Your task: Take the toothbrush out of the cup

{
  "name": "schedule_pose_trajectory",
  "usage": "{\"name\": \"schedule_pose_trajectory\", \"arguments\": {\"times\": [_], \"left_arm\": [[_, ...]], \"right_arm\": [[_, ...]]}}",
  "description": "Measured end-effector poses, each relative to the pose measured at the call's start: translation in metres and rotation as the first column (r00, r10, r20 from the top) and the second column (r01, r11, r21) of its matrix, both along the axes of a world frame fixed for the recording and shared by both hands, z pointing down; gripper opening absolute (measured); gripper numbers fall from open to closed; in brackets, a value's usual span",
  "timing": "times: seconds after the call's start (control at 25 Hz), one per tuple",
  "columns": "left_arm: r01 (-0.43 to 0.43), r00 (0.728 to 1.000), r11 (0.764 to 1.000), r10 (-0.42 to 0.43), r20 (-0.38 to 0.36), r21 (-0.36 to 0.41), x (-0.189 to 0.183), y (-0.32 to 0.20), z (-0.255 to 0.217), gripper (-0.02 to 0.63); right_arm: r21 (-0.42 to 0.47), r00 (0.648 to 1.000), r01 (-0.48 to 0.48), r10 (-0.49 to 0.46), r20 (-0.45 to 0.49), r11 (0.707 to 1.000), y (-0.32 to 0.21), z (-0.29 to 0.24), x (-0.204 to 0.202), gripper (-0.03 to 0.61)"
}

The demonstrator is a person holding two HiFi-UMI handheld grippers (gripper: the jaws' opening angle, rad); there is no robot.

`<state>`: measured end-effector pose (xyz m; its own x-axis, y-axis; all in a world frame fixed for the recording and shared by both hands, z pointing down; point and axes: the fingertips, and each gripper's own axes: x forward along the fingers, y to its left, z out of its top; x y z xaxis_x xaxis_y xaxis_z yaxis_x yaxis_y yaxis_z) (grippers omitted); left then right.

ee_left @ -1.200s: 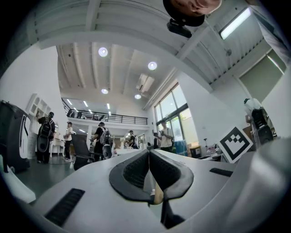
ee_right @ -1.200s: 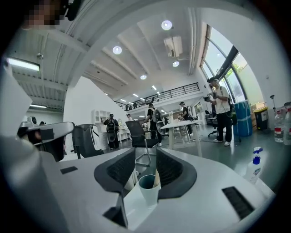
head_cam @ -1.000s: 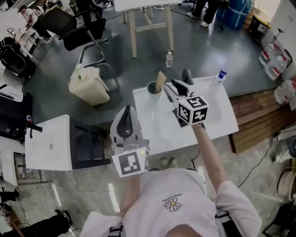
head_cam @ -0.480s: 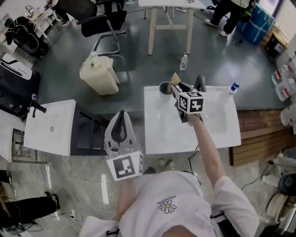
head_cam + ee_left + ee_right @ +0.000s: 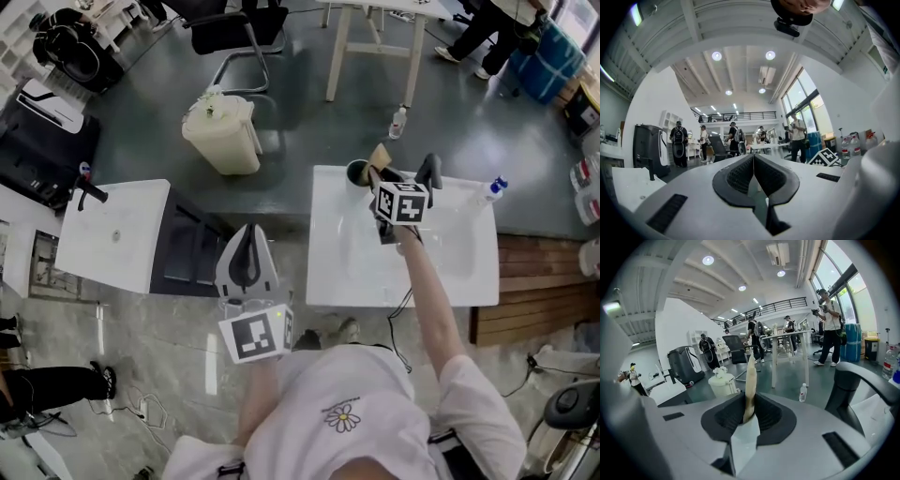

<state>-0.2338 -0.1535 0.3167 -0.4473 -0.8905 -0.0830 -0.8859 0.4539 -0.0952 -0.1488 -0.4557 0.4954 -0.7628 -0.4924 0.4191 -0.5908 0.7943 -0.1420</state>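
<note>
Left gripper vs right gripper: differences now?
Jaws: left gripper together, empty; right gripper closing, toothbrush between them. Place: left gripper off the white table's edge; right gripper across it at the cup. Both carry a marker cube.

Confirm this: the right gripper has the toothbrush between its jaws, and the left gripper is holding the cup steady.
Wrong on the left gripper: the head view shows it off the table, apart from the cup, and the left gripper view shows its jaws together on nothing. The rest stands: the right gripper is closing its jaws with the toothbrush between them.
</note>
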Motion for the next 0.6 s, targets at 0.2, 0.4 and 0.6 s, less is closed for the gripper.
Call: {"name": "schedule_pose_trajectory", "arguments": {"times": [0.2,0.4,0.6], "left_arm": [[-0.003,1.000,1.000,0.003,-0.002,0.012,0.000,-0.004,-0.001,0.018],[-0.020,0.999,0.999,0.021,-0.025,0.032,0.005,-0.011,-0.004,0.018],[-0.046,0.999,0.999,0.046,-0.004,0.025,0.004,-0.017,-0.005,0.018]], "right_arm": [[0.001,1.000,0.001,-0.001,0.000,1.000,0.000,0.002,-0.001,0.046],[-0.024,1.000,-0.020,0.021,0.019,1.000,-0.003,-0.001,0.002,0.038],[-0.037,0.994,-0.051,0.055,0.091,0.998,-0.004,-0.027,0.009,0.029]]}}
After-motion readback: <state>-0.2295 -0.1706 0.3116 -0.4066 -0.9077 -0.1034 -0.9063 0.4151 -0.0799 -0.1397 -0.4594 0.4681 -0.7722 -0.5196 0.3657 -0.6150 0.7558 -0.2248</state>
